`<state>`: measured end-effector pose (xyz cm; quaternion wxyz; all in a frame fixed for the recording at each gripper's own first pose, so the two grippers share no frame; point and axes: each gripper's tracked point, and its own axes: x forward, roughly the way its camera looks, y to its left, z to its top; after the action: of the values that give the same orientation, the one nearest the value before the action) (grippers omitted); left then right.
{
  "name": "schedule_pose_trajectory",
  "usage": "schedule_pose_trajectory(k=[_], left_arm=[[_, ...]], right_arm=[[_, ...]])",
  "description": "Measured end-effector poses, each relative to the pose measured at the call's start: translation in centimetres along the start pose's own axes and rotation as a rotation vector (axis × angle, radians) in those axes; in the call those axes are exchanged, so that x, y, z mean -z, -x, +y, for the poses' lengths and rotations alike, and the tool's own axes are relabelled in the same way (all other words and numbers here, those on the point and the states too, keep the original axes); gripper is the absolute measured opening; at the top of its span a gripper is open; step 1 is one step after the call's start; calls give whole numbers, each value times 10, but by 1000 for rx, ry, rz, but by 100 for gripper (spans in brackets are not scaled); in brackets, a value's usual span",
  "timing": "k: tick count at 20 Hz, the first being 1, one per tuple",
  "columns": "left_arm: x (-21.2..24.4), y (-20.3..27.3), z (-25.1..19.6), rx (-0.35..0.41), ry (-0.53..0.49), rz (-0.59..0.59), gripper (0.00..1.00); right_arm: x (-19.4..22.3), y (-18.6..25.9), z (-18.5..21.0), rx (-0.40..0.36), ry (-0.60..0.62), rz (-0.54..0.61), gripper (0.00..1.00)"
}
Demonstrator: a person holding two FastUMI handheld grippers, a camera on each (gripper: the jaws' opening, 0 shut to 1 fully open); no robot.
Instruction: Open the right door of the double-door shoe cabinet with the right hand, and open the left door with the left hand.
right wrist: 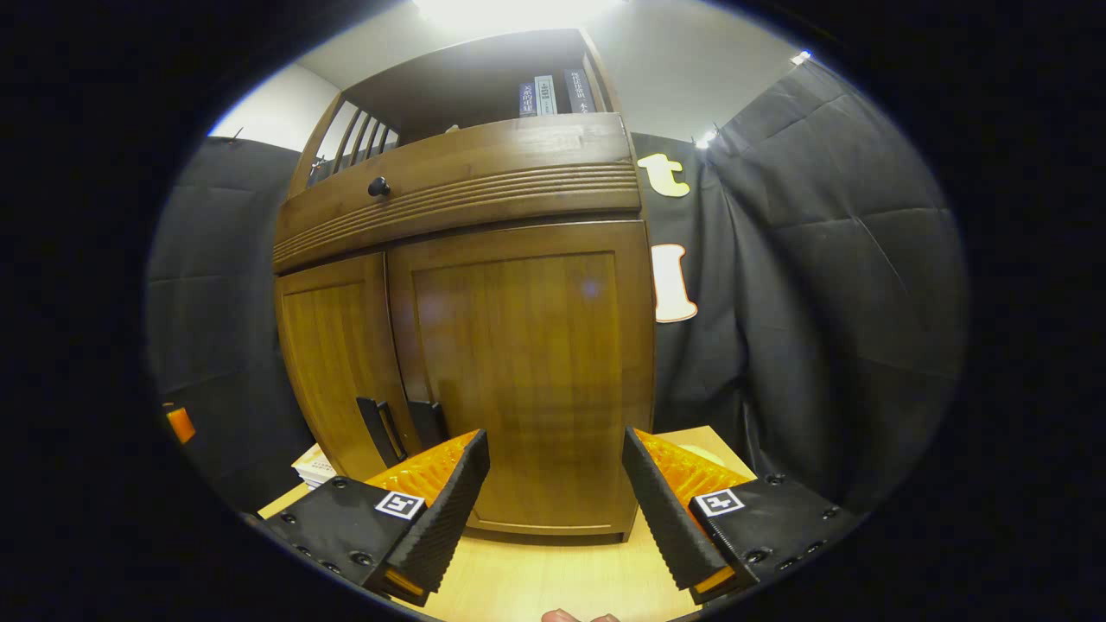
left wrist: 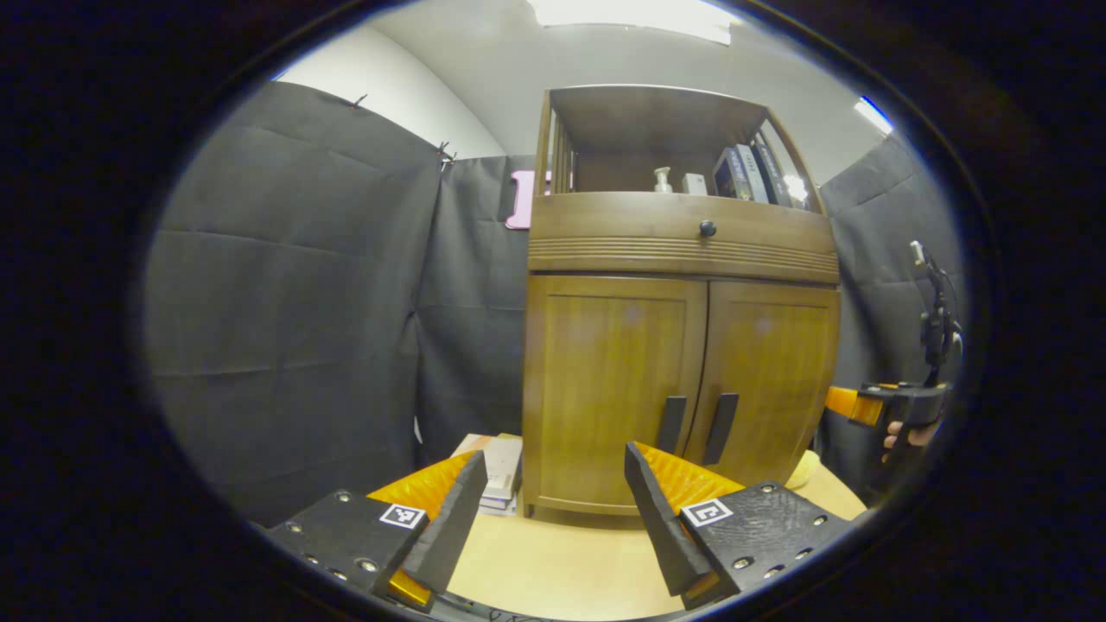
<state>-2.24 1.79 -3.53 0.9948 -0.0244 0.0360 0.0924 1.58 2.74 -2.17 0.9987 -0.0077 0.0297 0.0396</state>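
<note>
The double-door shoe cabinet [left wrist: 683, 294] is standing on a light wooden table [left wrist: 562, 561], both doors sitting closed: left door [left wrist: 613, 380], right door [right wrist: 527, 380]. Two dark vertical handles [left wrist: 696, 425] are meeting at the centre seam. One drawer knob [left wrist: 708, 228] is showing above. The left gripper [left wrist: 553, 501] and right gripper [right wrist: 553, 492] are both hanging wide open, gripping nothing, short of the doors. Books [left wrist: 497, 471] beside the cabinet are lying partly hidden.
</note>
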Motion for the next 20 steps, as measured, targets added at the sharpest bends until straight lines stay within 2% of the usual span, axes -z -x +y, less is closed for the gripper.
schedule_pose_trajectory(k=[9,11,12,13,14,15,17,18,19,20], left_arm=[[40,40,43,-64,23,38,93],[50,46,52,-67,41,51,93],[54,46,57,-71,47,59,93],[59,48,61,-73,52,67,93],[64,49,63,-74,53,77,93],[69,49,66,-73,55,87,93],[78,46,69,-64,65,102,92],[77,45,67,-54,70,104,92],[77,46,66,-47,72,106,93],[77,45,67,-40,71,106,92]], right_arm=[[-37,-32,69,-55,3,-60,92],[-38,-39,83,-66,7,-55,92],[-37,-42,90,-72,14,-56,98],[-38,-46,95,-74,24,-59,92],[-36,-51,99,-71,34,-59,92],[-35,-55,103,-66,43,-58,98],[-26,-62,111,-62,55,-41,98],[-23,-67,113,-58,58,-31,92],[-19,-72,116,-54,59,-17,92],[-15,-78,118,-51,59,-8,98]])
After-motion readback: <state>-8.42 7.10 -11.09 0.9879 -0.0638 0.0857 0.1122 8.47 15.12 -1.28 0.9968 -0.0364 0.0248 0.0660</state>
